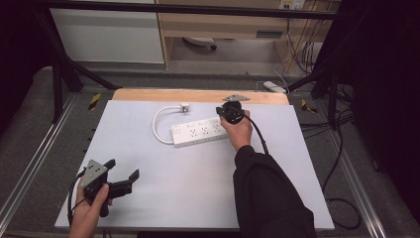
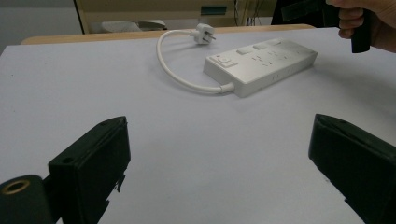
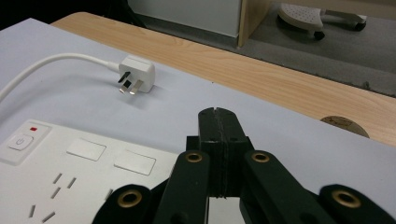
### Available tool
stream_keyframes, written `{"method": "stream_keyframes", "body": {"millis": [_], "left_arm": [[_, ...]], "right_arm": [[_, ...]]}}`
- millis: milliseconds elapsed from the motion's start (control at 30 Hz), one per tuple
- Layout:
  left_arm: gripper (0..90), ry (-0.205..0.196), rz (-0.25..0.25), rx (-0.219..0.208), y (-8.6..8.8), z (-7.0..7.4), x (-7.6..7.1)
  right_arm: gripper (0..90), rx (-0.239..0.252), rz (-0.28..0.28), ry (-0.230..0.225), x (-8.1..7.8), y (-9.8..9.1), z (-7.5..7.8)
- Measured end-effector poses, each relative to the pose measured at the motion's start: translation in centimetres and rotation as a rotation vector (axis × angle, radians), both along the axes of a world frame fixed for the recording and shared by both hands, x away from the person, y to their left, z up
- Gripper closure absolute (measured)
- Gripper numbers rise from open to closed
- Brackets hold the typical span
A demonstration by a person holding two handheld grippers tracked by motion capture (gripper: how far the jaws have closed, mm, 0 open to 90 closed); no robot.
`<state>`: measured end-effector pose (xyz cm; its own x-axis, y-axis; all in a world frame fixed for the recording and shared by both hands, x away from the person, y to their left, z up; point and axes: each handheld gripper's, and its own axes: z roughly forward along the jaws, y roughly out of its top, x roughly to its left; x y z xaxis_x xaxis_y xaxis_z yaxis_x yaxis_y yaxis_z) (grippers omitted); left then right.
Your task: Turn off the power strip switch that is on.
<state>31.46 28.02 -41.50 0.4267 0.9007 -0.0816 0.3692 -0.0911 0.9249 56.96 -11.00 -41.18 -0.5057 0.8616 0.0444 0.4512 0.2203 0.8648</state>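
Black jaws of the right gripper (image 3: pixel 218 126) stand nearest to us in the right gripper view, pressed together with nothing between them, just above the far end of the white power strip (image 1: pixel 200 132). We see this strip lying flat on the white table (image 1: pixel 148 198), a little beyond its middle, and the right hand (image 1: pixel 237 130) holds its gripper over the strip's right end. From the strip we go outward: its white cable (image 1: pixel 157 126) leaves the left end, makes a loop on the table and ends in a white plug (image 3: pixel 136 74) that lies near the wooden edge at the back. We judge the strip to be a stiff plastic box, rather light, with a smooth top that can be slippery, so closed jaws may push it or press a button, but for lifting we would open them and take it across its narrow width, on the long sides. The cable looks soft and springy and will drag behind; the plug is small and hard, with metal pins, and we would grip it on its body. The left gripper (image 1: pixel 120 174) rests near the front left corner, well apart from the strip, and its jaws stand wide apart and hold nothing. We count one strip, one cable, one plug, one power button (image 3: pixel 19 141) and two grippers.
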Motion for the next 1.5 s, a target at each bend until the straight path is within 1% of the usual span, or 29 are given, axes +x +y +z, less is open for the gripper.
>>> {"method": "stream_keyframes", "body": {"millis": [333, 400, 667, 1500], "left_arm": [[5.3, 0.000, 0.000, -0.001, 0.0, 0.0, 0.0], [5.3, 0.000, 0.001, -0.002, -0.1, 0.0, 0.0], [5.3, -0.002, 0.000, -0.001, -0.1, 0.0, 0.0], [5.3, 0.000, -0.006, 0.003, -0.1, 0.0, 0.0]], "right_arm": [[90.0, -0.001, 0.000, 0.014, 0.0, 0.3, -0.6], [90.0, -0.008, 0.000, 0.015, 0.0, 0.3, -0.8], [90.0, -0.008, -0.005, 0.021, 0.0, 0.2, -1.1], [90.0, -0.016, -0.019, 0.034, 0.1, 0.1, -1.9]]}}
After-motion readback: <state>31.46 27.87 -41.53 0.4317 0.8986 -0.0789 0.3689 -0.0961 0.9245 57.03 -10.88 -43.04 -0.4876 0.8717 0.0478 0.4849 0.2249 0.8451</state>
